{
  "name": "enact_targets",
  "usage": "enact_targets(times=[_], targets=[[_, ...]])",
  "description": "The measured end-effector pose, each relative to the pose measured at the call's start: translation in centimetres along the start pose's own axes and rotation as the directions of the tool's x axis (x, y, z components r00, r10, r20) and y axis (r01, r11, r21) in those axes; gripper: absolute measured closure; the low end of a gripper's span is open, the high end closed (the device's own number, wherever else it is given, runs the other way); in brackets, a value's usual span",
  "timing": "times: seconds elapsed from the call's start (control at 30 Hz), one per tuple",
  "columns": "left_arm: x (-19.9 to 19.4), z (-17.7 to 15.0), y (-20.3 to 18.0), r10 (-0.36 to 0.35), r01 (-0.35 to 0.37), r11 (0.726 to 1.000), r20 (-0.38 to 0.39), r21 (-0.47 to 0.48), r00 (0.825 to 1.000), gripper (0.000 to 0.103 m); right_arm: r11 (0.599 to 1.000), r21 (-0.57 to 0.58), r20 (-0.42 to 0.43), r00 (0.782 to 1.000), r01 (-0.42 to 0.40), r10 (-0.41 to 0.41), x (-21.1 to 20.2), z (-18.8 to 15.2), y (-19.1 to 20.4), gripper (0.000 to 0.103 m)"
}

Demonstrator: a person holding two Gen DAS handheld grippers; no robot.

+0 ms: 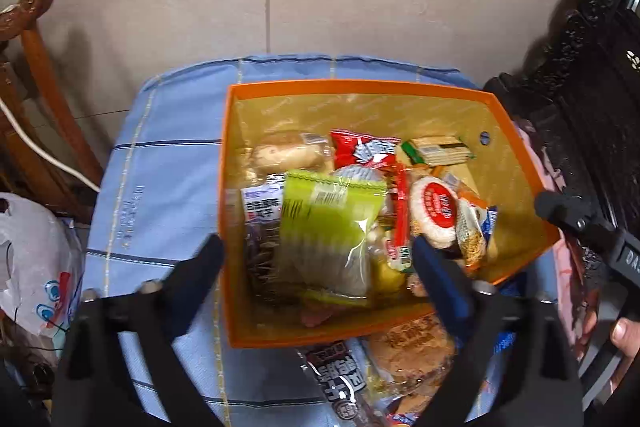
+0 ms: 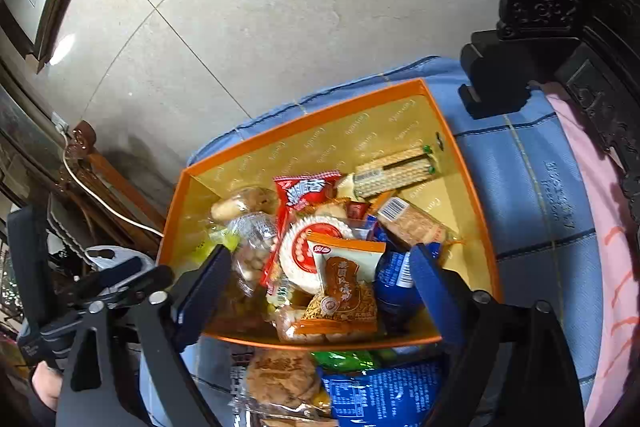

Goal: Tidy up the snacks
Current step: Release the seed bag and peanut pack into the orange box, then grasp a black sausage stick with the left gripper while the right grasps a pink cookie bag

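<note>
Blue checked cloth (image 1: pixel 160 163) carries orange cardboard box with gold lining (image 1: pixel 516 131), full of wrapped snacks. Light-green plastic packet (image 1: pixel 328 227) lies on the pile. Left gripper (image 1: pixel 316 255) and right gripper (image 2: pixel 320 267) hover above, jaws spread, nothing held.

— What is held in the orange box (image 1: pixel 236 211)?

— It is filled with wrapped snacks: a green packet (image 1: pixel 326 235) is laid on top at the left, a red packet (image 2: pixel 306 193) is tilted at the back, and a wafer pack (image 2: pixel 394 169) is laid flat in the far corner.

— And in front?

— A round rice cracker (image 2: pixel 298 261) is overlapped by an orange-edged packet (image 2: pixel 346 291). More packets, including a blue bag (image 2: pixel 380 393), are left outside the near wall.
</note>
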State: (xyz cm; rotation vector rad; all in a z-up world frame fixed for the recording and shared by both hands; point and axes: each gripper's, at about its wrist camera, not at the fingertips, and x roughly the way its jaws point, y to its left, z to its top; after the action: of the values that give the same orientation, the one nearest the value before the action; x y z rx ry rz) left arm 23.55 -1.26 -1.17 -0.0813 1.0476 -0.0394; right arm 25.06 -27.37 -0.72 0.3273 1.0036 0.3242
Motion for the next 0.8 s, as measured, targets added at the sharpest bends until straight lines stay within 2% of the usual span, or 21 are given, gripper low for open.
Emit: enact_targets(times=[0.1,0.23,0.37,0.43,0.5,0.53,0.6,0.73,0.8], targets=[[-0.4,-1.1,0.6,0.005,-0.005,1.000,-0.015,-0.002,1.000,0.009,1.000,0.002,-0.004,1.000,0.001,-0.001,-0.8,-1.7,-0.7,0.009],[-1.6,-3.6,1.3,0.002,-0.002,1.000,-0.036,-0.014,0.999,0.008,1.000,0.019,-0.008,1.000,0.010,-0.009,-2.6,-4.5,-1.5,0.004],[-1.2,-7.5,1.4,-0.013,0.014,1.000,-0.141,0.008,0.990,0.008,1.000,0.004,-0.053,0.998,0.029,-0.029,-3.9,-7.5,-2.3,0.004],[-0.1,-10.1,1.7,-0.016,0.009,0.999,-0.214,-0.030,0.977,0.008,0.999,0.015,-0.073,0.996,0.043,-0.042,-4.7,-9.2,-3.1,0.004],[1.3,-12.0,1.9,-0.037,0.016,0.997,-0.292,-0.075,0.956,0.008,0.997,0.015,-0.090,0.993,0.076,-0.074,-5.1,-10.6,-3.7,0.004],[2.4,-13.3,2.0,-0.039,0.003,0.995,-0.347,-0.103,0.937,0.008,0.996,0.009,-0.105,0.991,0.089,-0.088,-5.0,-11.2,-3.8,0.004],[3.8,-14.6,1.6,-0.040,-0.011,0.992,-0.411,-0.123,0.911,0.008,0.993,-0.021,-0.156,0.981,0.113,-0.115,-4.7,-12.8,-4.0,0.004],[5.5,-15.2,0.7,-0.078,0.004,0.986,-0.446,-0.165,0.892,0.008,0.991,-0.109,-0.194,0.976,0.081,-0.101,-4.3,-15.7,-2.7,0.004],[6.8,-15.3,0.1,-0.044,-0.031,0.988,-0.469,-0.151,0.882,0.008,0.979,-0.192,-0.207,0.972,0.068,-0.108,-3.8,-17.2,-1.4,0.004]])
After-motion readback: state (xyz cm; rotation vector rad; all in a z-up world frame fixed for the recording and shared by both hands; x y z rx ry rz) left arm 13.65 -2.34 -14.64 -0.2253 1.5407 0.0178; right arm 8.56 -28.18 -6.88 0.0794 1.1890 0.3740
